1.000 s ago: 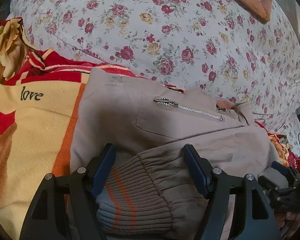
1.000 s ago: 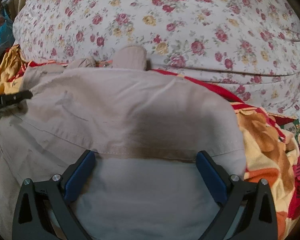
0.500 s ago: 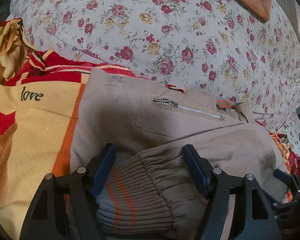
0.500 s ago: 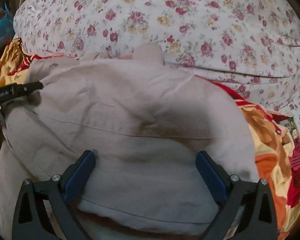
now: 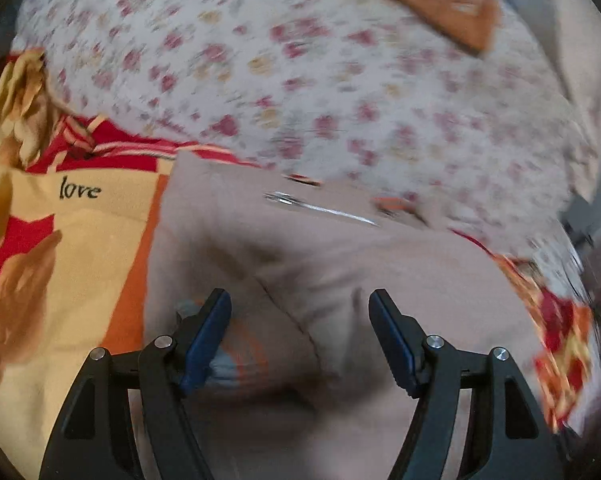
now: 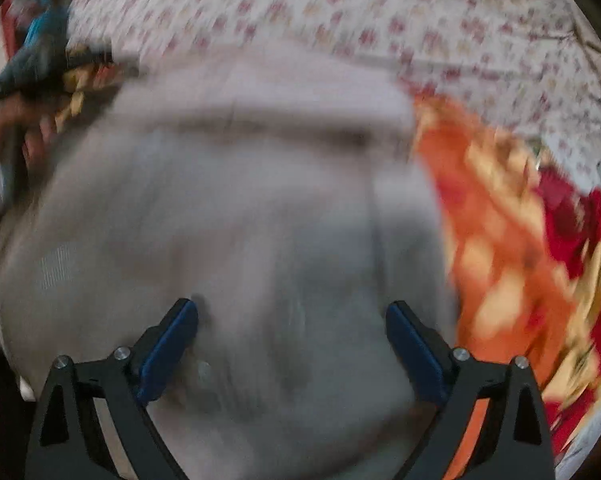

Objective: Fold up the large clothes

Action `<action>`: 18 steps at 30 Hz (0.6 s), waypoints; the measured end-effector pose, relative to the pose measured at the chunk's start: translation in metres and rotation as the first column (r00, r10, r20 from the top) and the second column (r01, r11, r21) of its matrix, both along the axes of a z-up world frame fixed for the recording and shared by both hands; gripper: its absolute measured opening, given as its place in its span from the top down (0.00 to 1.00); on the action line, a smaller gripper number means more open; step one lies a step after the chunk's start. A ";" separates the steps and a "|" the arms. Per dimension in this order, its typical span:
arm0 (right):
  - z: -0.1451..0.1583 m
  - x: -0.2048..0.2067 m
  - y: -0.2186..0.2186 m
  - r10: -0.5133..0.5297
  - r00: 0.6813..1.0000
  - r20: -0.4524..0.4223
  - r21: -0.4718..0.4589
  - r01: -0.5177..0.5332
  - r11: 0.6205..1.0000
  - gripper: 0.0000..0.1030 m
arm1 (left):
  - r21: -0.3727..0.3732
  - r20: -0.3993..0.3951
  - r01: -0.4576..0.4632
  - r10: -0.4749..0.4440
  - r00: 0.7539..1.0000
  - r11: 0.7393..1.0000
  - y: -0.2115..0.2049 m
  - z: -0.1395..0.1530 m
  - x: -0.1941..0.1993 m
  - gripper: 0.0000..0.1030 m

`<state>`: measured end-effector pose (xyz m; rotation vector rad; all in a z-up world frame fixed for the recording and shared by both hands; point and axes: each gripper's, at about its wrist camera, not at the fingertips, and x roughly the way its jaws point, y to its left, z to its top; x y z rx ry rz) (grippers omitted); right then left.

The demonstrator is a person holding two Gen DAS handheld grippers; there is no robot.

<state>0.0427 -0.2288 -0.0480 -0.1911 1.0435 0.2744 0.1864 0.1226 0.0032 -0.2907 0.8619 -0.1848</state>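
Observation:
A beige jacket (image 5: pixel 340 264) lies folded on a bed, with its chest zipper (image 5: pixel 324 210) at the far side. Its ribbed cuff with orange stripes (image 5: pixel 240 360) lies below and beside my left finger. My left gripper (image 5: pixel 300 308) hovers over the jacket, open, with nothing pressed between the pads. The right wrist view is heavily blurred. There the jacket (image 6: pixel 240 200) fills the middle, and my right gripper (image 6: pixel 292 320) is wide open above it.
A yellow, red and orange blanket (image 5: pixel 80 240) printed "love" lies under the jacket and shows to its right (image 6: pixel 520 260). A floral duvet (image 5: pixel 300 60) is heaped behind. A person's hand (image 6: pixel 4 148) and blue-grey cloth (image 6: pixel 32 60) are at the left.
My left gripper has lifted and drawn back, so the cuff now sits low by its left finger. My right gripper has swept fast sideways over the jacket. Both views are now blurred.

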 end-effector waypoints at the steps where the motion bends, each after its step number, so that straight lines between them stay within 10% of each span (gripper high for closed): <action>1: 0.001 -0.009 -0.006 0.000 0.999 0.040 0.026 -0.001 1.000 0.05 | 0.026 0.008 0.043 -0.043 0.999 0.999 -0.005 0.006 -0.013 0.34; 11: 0.037 -0.100 -0.091 -0.243 0.963 0.117 0.293 0.200 0.935 0.09 | 0.088 -0.023 -0.018 0.020 1.000 0.996 0.031 0.020 -0.163 0.34; 18: 0.009 -0.151 -0.047 -0.050 0.996 0.077 0.260 0.028 0.965 0.13 | 0.115 -0.031 -0.019 0.023 0.999 0.993 0.045 0.007 -0.238 0.34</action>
